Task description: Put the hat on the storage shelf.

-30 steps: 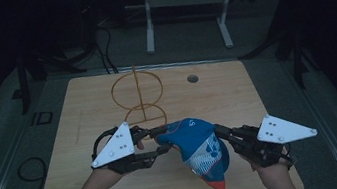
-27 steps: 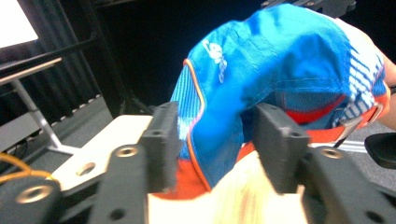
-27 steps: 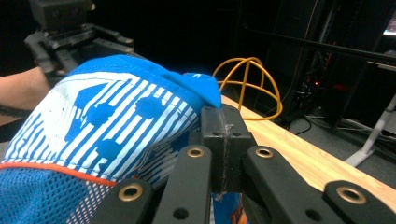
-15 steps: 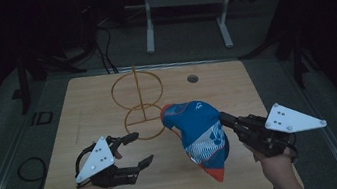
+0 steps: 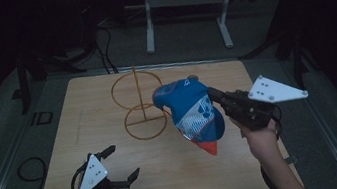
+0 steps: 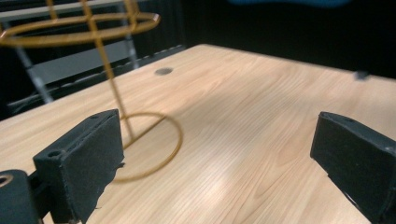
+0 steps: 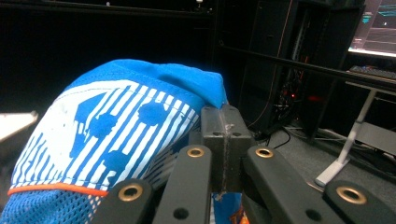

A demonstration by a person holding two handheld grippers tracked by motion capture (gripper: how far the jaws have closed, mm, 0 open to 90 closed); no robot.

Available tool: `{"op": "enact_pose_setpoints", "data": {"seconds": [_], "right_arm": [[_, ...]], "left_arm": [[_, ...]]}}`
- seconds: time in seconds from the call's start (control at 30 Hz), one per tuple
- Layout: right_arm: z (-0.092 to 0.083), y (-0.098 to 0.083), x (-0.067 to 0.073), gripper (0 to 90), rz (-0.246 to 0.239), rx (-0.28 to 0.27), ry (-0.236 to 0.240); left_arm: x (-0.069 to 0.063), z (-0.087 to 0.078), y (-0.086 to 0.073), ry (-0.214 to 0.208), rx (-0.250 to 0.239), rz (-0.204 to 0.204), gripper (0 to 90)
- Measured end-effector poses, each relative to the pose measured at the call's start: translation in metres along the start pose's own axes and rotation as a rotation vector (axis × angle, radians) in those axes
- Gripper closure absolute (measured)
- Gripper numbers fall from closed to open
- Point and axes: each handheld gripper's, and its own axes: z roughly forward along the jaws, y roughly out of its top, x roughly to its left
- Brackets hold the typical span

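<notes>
Blue, white and orange cap (image 5: 193,113): held above the wooden table (image 5: 218,168), just right of the gold wire stand (image 5: 139,104), brim hanging down. Right gripper (image 5: 214,95): jaws pinched together on the cap's blue fabric. Left gripper (image 5: 121,162): low over the table's near left part, jaws spread wide, nothing between them.

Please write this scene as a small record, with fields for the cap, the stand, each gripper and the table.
cap: blue and white cap with red brim, held in the air
stand: gold wire stand, upright on table, nothing on it
right gripper: right gripper shut on cap fabric
left gripper: left gripper open, holds nothing, low over table's near left
table: wooden table
</notes>
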Motion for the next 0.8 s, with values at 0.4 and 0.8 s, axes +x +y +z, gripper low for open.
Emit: {"op": "enact_pose_setpoints", "data": {"seconds": [0.4, 0.8], "right_arm": [[0.053, 0.026, -0.012, 90.0, 0.004, 0.020, -0.019], [0.124, 0.042, -0.021, 90.0, 0.044, 0.039, -0.023]], "left_arm": [[0.001, -0.002, -0.046, 0.077, 0.028, -0.065, 3.0], [0.008, -0.009, -0.057, 0.104, -0.017, -0.076, 3.3]]}}
